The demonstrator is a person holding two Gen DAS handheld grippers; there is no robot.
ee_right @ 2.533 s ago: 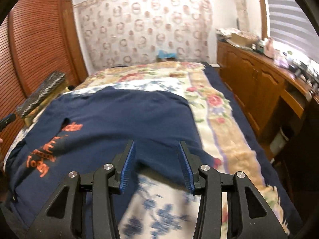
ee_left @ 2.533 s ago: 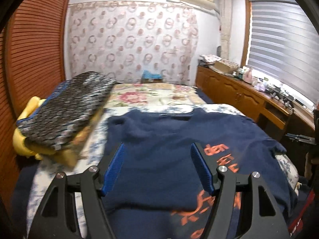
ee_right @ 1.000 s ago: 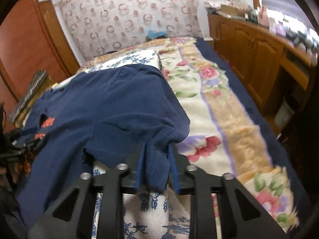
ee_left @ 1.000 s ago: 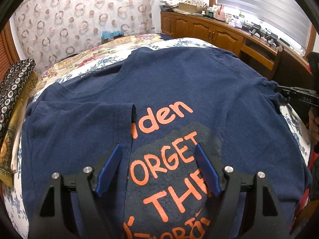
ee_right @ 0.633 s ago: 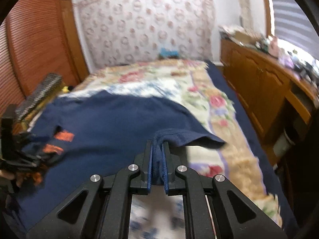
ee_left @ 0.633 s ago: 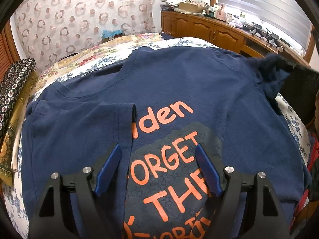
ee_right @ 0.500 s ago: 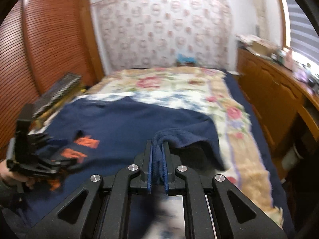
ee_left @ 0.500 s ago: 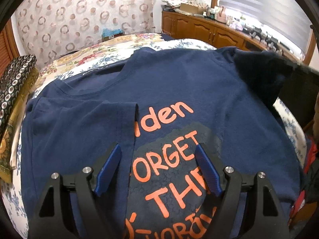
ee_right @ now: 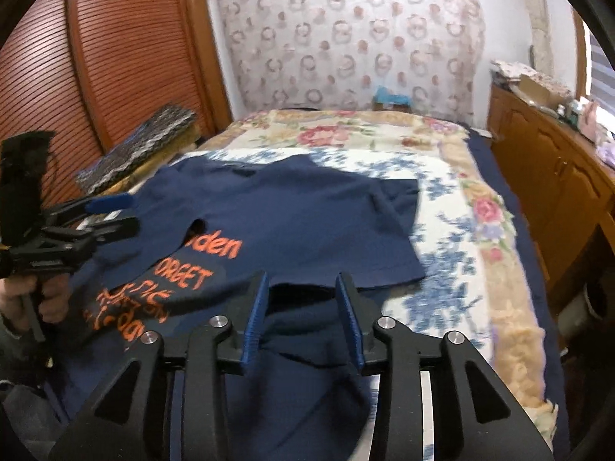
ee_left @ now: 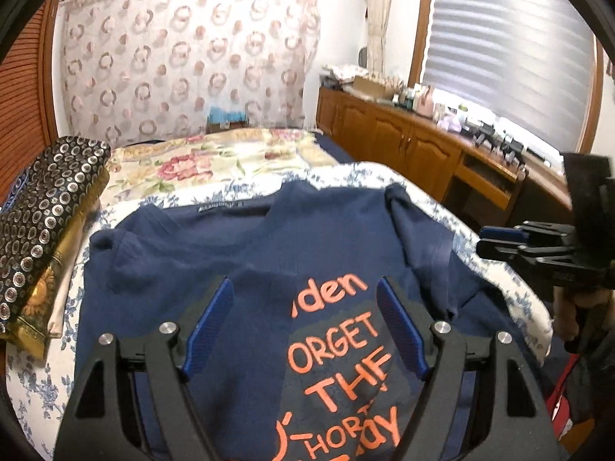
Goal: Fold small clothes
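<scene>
A navy T-shirt (ee_left: 315,253) with orange lettering lies face up on the bed, and both of its sleeves are folded in over the body. My left gripper (ee_left: 305,292) hovers open above the chest print with nothing between its fingers. It also shows at the left edge of the right wrist view, as the left gripper (ee_right: 123,213) held in a hand. My right gripper (ee_right: 303,284) is over the T-shirt (ee_right: 292,211) near its lower right part. Its jaws are opening, and a loose navy fold lies low between them without being pressed. From the left wrist view, the right gripper (ee_left: 488,241) sits at the shirt's right side.
A stack of folded patterned cloths (ee_left: 42,207) lies along the bed's left edge by the louvred wooden doors (ee_right: 96,57). Wooden cabinets (ee_left: 403,142) with clutter on top run along the right under the window blind. The floral bedspread (ee_right: 453,199) stretches beyond the shirt to a patterned curtain.
My right gripper carried the right sleeve inward over the shirt while shut on it, then opened, and the sleeve now lies folded in. My left gripper rose and tilted up, still open.
</scene>
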